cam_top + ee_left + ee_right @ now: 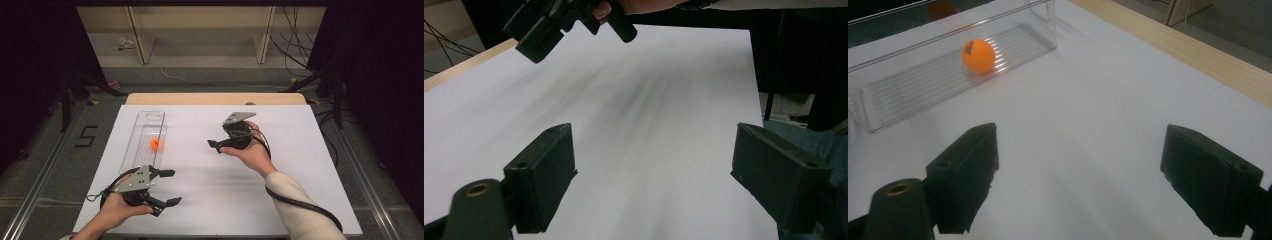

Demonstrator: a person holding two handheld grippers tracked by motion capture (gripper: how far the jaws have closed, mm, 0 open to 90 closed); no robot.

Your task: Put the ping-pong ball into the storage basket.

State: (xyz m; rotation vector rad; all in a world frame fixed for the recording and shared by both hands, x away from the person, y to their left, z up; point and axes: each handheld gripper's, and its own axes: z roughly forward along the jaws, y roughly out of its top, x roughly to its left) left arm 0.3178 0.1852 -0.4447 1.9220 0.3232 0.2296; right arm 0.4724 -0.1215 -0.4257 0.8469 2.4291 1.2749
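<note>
On the white tabletop (210, 175), an orange ball (156, 144) sits in a clear tray (145, 131) near the left edge. The empty, wide-open right claw (214, 145) points toward it from mid-table; the left claw (169, 187), also wide, hovers at the near edge.

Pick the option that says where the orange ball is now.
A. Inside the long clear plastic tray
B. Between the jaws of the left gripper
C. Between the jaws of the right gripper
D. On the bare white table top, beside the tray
A: the orange ball rests on the ribbed floor of the clear plastic tray, while the right gripper is open and empty.
</note>
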